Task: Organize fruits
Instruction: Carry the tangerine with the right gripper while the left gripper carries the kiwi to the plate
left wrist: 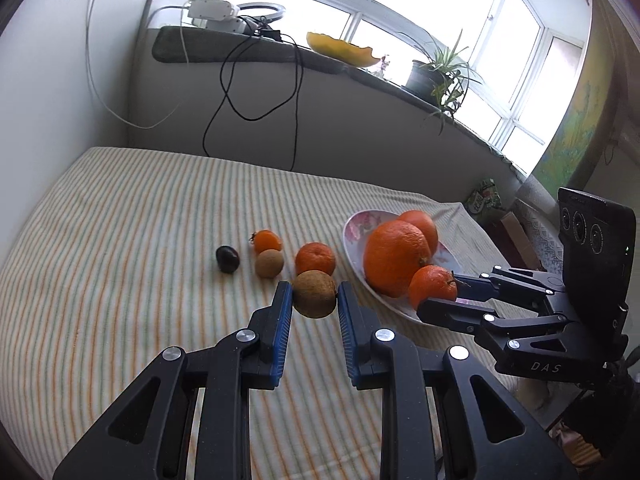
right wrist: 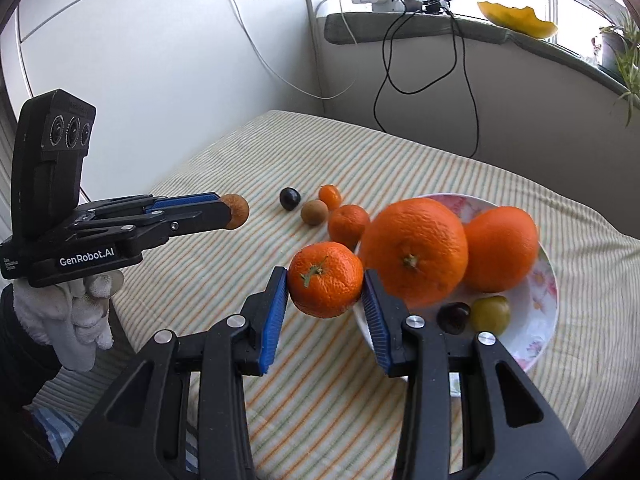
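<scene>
My left gripper (left wrist: 314,294) is shut on a small brown round fruit (left wrist: 314,293), held above the striped cloth; the same fruit (right wrist: 237,210) shows at its tips in the right wrist view. My right gripper (right wrist: 325,280) is shut on a tangerine (right wrist: 325,278), just left of the flowered plate (right wrist: 540,300). In the left wrist view this tangerine (left wrist: 432,285) hangs at the plate's near rim. On the plate lie two big oranges (right wrist: 418,250), a dark plum (right wrist: 453,317) and a yellow-green fruit (right wrist: 491,315).
On the cloth lie a tangerine (left wrist: 316,258), a brown fruit (left wrist: 269,263), a small orange fruit (left wrist: 267,240) and a dark plum (left wrist: 227,258). A windowsill (left wrist: 248,50) with cables, a power strip and a potted plant (left wrist: 438,72) runs behind. A gloved hand (right wrist: 76,320) holds the left gripper.
</scene>
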The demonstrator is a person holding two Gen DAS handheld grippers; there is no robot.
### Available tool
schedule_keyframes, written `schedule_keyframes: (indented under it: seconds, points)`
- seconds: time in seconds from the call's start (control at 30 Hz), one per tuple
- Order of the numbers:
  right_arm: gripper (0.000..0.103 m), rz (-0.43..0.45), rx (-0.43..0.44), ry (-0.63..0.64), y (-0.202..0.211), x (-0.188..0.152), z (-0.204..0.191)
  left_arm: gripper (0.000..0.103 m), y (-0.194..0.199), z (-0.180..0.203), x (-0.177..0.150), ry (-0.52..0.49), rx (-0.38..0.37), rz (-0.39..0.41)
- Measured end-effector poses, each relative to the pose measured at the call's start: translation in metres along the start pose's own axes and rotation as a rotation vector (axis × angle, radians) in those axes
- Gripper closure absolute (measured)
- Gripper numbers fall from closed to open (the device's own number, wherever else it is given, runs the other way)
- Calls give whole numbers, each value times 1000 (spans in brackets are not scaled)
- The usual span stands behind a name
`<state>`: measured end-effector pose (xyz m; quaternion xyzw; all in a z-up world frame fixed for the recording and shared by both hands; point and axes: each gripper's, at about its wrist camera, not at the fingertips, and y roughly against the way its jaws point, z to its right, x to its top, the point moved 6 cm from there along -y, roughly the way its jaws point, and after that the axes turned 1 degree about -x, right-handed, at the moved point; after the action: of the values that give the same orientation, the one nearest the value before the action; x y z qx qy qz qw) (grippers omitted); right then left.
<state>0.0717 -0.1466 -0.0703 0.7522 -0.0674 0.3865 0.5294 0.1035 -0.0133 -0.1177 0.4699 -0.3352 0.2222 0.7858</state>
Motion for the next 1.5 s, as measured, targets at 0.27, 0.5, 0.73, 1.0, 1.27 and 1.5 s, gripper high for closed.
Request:
schedule_keyframes:
  seconds: [0.27, 0.5, 0.73, 1.0, 1.27, 1.5]
  points:
    - [64, 7, -55, -56, 22, -17, 35, 81, -20, 41, 1, -42, -61, -19]
    - [64, 8, -99, -97, 32, -26, 61, 81, -34, 69, -3, -73, -100, -42]
    - [64, -9, -115, -122, 27, -33, 79, 81, -47, 95, -9, -117, -118, -64]
    - [64, -14, -121, -133, 25, -40, 92, 81, -60, 118, -14, -167, -123, -88]
    - [64, -24, -119, -144, 22, -42, 99, 81, -71, 126, -14, -178, -117, -103]
    - [64, -30, -111, -151, 18, -40, 103, 81, -75, 126, -14, -179, -105, -108]
